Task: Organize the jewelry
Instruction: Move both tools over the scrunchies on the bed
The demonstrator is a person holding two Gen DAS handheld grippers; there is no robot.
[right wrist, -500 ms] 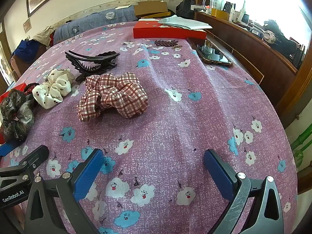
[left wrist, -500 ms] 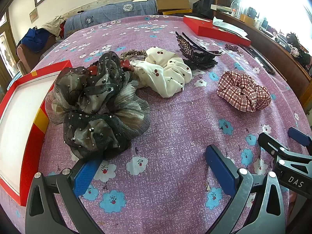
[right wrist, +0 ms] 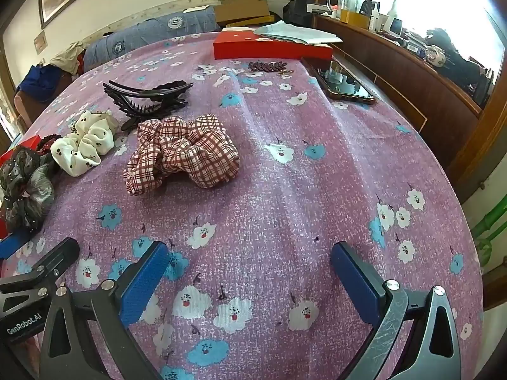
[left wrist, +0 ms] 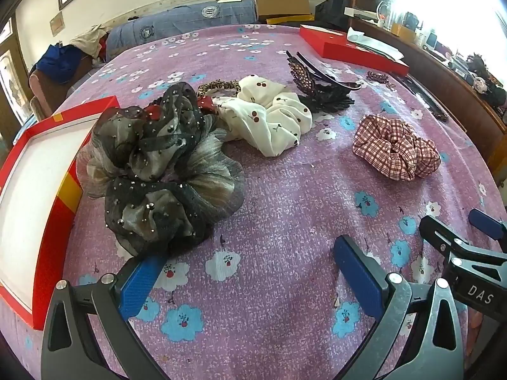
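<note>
Left wrist view: my left gripper (left wrist: 250, 272) hovers low over the bed (left wrist: 285, 209), fingers spread wide, holding nothing. Its left finger tip sits just beside the grey scrunchie (left wrist: 158, 171), near the bed's left edge by the red box (left wrist: 47, 221). "DAS" reads on the other rig at right.

Right wrist view: my right gripper (right wrist: 250, 272) is likewise released and empty. The plaid scrunchie (right wrist: 183, 155) lies ahead, long axis left-right, hair claw (right wrist: 149, 101) behind it. "GenRobot.AI" shows at left.
</note>
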